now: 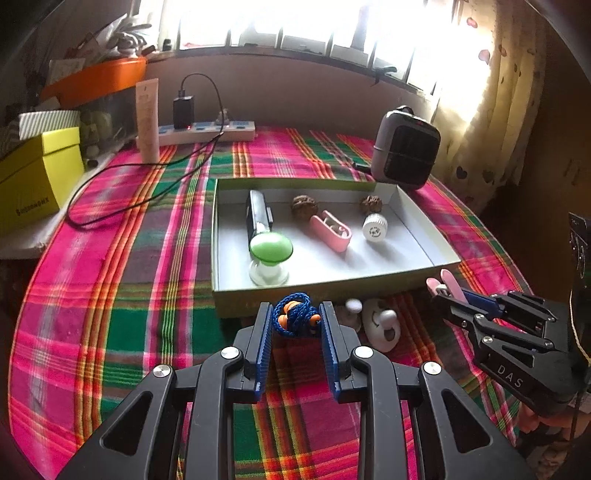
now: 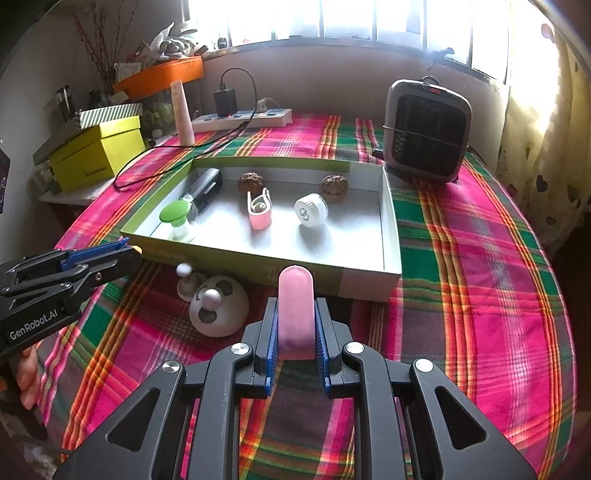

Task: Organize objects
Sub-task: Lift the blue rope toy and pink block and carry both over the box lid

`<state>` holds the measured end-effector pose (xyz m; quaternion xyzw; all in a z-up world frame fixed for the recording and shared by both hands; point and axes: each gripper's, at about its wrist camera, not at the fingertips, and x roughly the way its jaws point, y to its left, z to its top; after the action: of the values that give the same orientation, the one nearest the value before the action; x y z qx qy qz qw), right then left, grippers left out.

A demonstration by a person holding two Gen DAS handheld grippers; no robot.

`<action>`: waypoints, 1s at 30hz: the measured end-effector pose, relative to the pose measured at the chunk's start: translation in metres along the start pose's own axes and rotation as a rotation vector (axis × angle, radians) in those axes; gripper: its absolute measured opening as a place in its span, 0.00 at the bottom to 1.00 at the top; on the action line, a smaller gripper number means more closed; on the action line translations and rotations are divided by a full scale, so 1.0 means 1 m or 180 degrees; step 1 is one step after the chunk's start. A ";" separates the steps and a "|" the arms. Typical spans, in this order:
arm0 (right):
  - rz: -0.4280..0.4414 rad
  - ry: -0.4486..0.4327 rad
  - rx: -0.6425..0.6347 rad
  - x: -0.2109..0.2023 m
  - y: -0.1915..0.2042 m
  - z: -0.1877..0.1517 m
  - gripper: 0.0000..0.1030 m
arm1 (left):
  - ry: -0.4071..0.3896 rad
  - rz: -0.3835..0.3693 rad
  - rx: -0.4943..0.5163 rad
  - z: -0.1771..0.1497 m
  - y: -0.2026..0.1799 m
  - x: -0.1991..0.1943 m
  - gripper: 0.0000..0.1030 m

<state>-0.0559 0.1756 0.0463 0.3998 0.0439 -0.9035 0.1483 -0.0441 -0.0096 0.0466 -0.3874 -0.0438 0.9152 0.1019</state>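
Tray (image 2: 389, 236) sits mid-tablecloth (image 2: 480, 258), heater (image 2: 426, 131) behind it. White panda-ish dome (image 2: 218, 306) blocks its front edge. Left gripper (image 1: 296, 320) clamps a blue cord bundle (image 1: 295, 319); right gripper (image 2: 295, 325) pinches a pink case (image 2: 295, 310).

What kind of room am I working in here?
Most likely a lived-in home room, not a lab or workshop. A plaid tablecloth covers the table, a small heater stands by a curtained window, and a power strip with a charger plugged in lies at the back.
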 end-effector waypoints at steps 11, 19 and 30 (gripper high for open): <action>-0.0008 -0.0048 -0.0018 -0.002 -0.003 0.011 0.18 | -0.0046 -0.0058 0.0032 0.015 -0.004 0.001 0.22; -0.0031 -0.0073 -0.0005 0.004 -0.011 0.026 0.18 | -0.0051 -0.0089 0.0079 0.027 -0.010 0.010 0.22; -0.0077 -0.0054 -0.0020 0.022 -0.022 0.046 0.18 | -0.0030 -0.0117 0.0065 0.042 -0.011 0.029 0.22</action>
<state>-0.1092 0.1820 0.0605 0.3911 0.0503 -0.9084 0.1389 -0.0925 0.0076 0.0574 -0.3811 -0.0421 0.9154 0.1226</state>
